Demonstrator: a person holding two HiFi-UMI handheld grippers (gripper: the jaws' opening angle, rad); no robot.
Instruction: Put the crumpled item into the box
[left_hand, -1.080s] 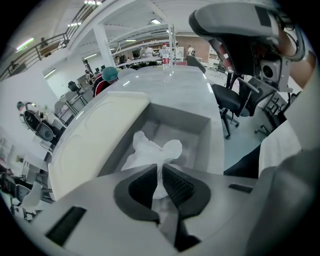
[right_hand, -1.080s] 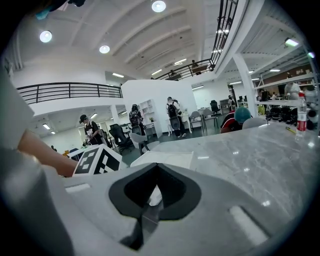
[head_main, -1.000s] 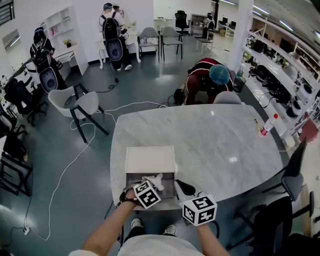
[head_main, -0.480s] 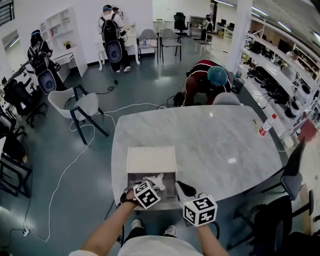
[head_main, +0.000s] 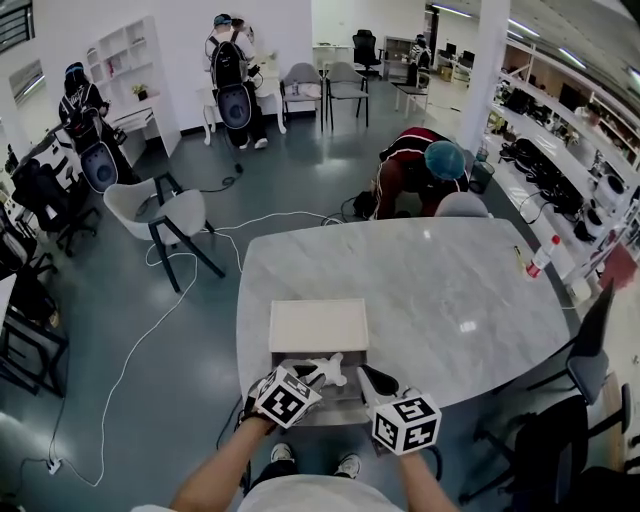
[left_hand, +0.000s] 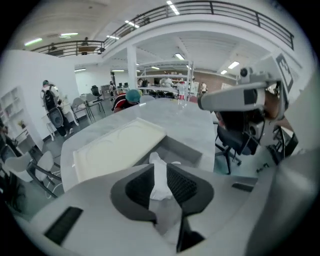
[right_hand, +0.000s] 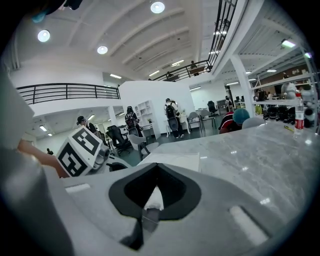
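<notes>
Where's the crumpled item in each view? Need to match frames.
Head view: crumpled item bottom centre, at the box, in the left gripper.
Left gripper view: crumpled item centre, pinched between the jaws.
Right gripper view: a white scrap low between the jaws, possibly it.
Shared landmark: white lid.

White crumpled item (head_main: 328, 372), cream box lid (head_main: 318, 325), pale grey veined marble table (head_main: 450, 290)
</notes>
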